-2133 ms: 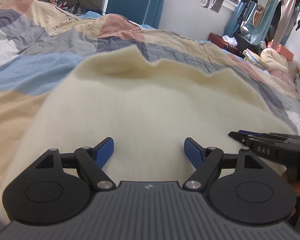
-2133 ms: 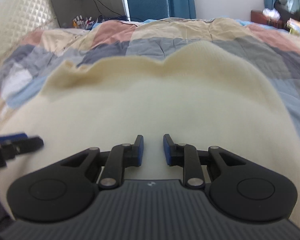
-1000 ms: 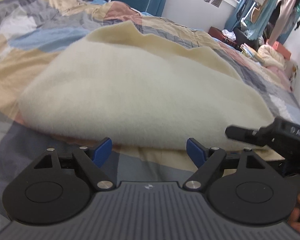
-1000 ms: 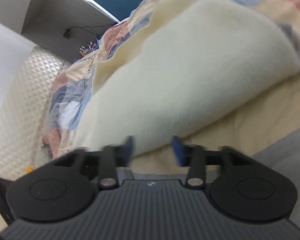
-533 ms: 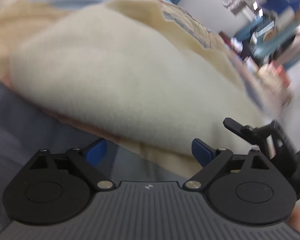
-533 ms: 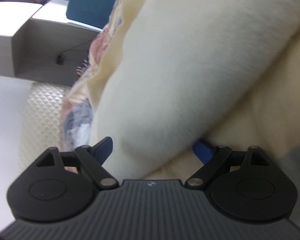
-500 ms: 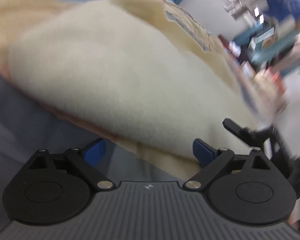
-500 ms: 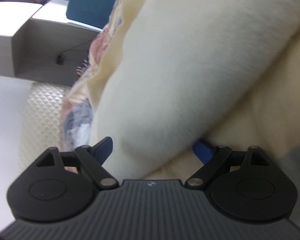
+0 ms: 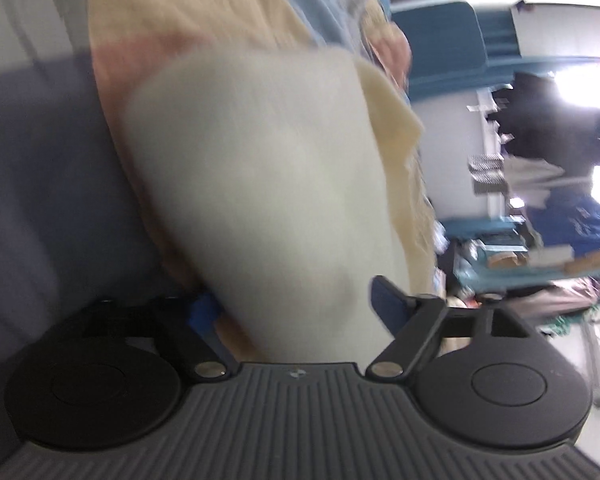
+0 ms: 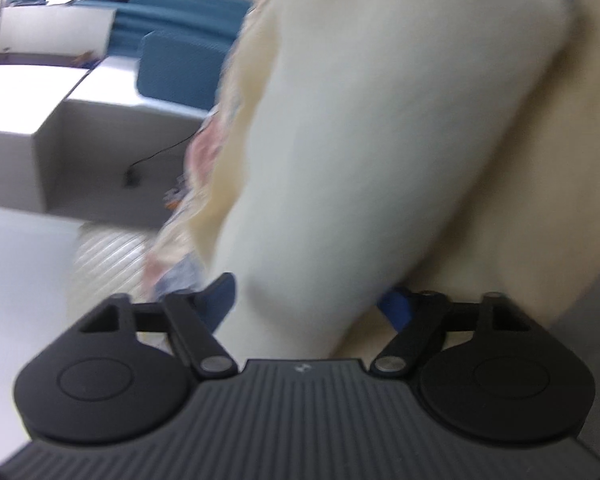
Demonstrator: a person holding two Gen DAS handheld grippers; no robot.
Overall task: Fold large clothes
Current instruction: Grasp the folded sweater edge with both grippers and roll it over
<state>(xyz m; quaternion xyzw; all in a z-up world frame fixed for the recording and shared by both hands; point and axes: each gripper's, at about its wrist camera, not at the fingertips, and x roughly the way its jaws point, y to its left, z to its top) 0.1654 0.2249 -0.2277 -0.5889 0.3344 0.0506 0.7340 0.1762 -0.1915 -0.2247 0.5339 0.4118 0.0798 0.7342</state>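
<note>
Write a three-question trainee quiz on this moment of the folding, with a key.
1. True or false: the cream garment lies between the fingers of both grippers.
2. What does the garment lie on? A) patchwork quilt B) bare floor C) wooden desk
3. Fill in: the finger pads are coloured ____.

Key:
1. True: left gripper and right gripper both straddle its folded edge, jaws closing.
2. A, the quilt.
3. Blue.

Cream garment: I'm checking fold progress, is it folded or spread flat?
Folded: the cream garment shows a thick rounded doubled edge on the quilt, between both grippers' closing jaws.
</note>
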